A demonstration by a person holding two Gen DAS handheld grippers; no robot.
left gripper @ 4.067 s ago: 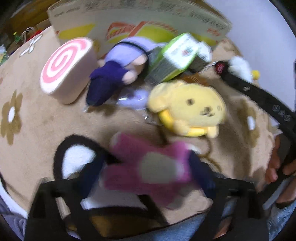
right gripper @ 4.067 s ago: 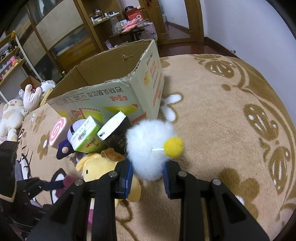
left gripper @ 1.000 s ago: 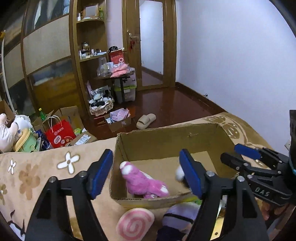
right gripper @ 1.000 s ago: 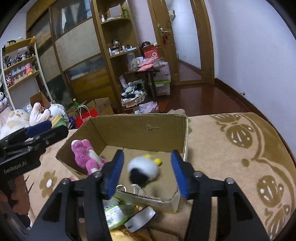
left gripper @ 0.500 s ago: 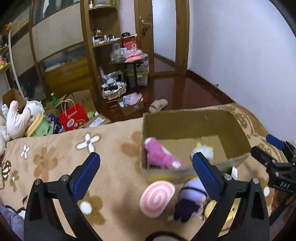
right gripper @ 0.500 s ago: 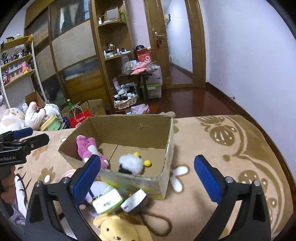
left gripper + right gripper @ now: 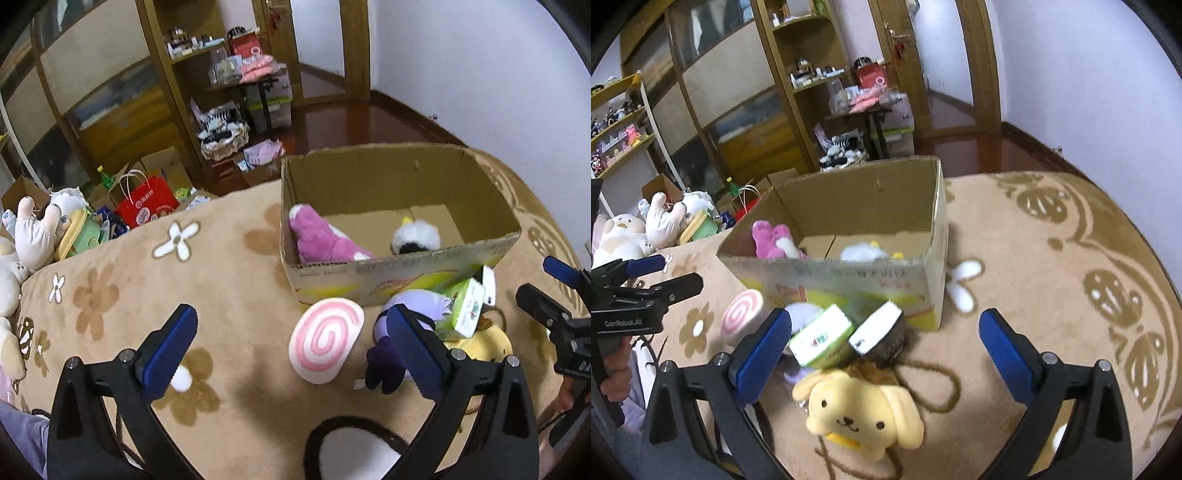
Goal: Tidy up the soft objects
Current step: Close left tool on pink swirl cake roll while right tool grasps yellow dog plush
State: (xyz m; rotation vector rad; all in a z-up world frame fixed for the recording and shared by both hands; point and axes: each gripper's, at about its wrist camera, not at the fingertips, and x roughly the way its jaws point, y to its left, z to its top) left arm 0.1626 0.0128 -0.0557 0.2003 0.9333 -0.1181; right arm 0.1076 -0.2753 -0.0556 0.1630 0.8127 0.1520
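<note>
Right gripper (image 7: 884, 354) jaws spread wide, empty. Yellow dog (image 7: 862, 417) low centre of right view, directly between the jaws and just ahead, face up toward camera, long axis roughly across the gap; probably next pick, right nearer. Left gripper (image 7: 291, 349) likewise released, holding nothing; swirl plush (image 7: 325, 339) between its jaws, purple plush (image 7: 397, 338) behind right pad. Box (image 7: 402, 280) mid-right of left view, open, with pink plush (image 7: 321, 242) and white puff (image 7: 415, 236) inside. Green carton (image 7: 822, 336) touching box front.
</note>
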